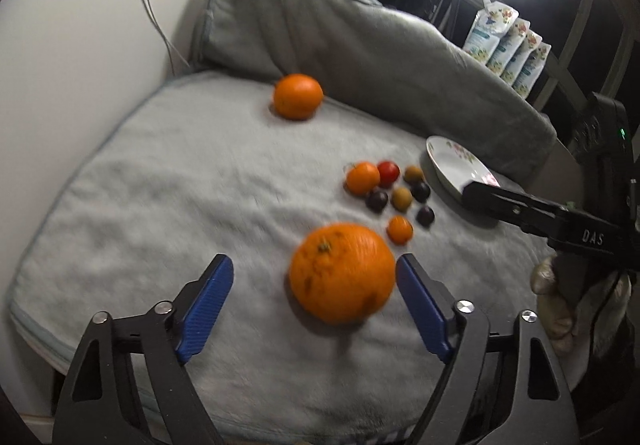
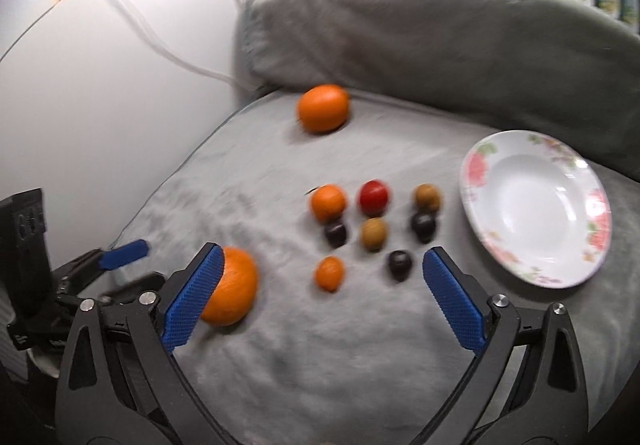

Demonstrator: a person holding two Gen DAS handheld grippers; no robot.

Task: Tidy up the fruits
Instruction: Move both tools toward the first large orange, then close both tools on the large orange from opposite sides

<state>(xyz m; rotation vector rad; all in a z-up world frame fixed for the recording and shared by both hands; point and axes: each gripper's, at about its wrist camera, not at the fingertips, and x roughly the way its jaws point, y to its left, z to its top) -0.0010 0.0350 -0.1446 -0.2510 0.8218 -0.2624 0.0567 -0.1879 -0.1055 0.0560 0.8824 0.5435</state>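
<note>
Grey fleece blanket [image 1: 168, 205] covers the whole work surface, and its soft, uneven pile is judged the main hazard: a round fruit nudged off-centre is likely to roll. The large orange [image 1: 342, 273] is framed by the left gripper [image 1: 316, 285], whose jaws are set wide; the right-hand pad [image 1: 420, 305] appears just beside or touching the peel, while the other pad is well apart from it. No grip is seen yet. If the jaws are closed from this offset, the orange could be pushed sideways toward the cluster of small fruits [image 2: 372, 229] rather than clamped.

The right gripper [image 2: 320, 297] is also held wide and empty, above the small dark fruit [image 2: 400, 265] and the small orange fruit [image 2: 330, 273]. Two could be caught at once, or neighbours scattered. The floral plate [image 2: 536, 205] lies empty just beside the cluster, and a second orange [image 2: 323, 108] rests near the folded blanket at the back. Both views are blurred, so contact cannot be judged firmly.
</note>
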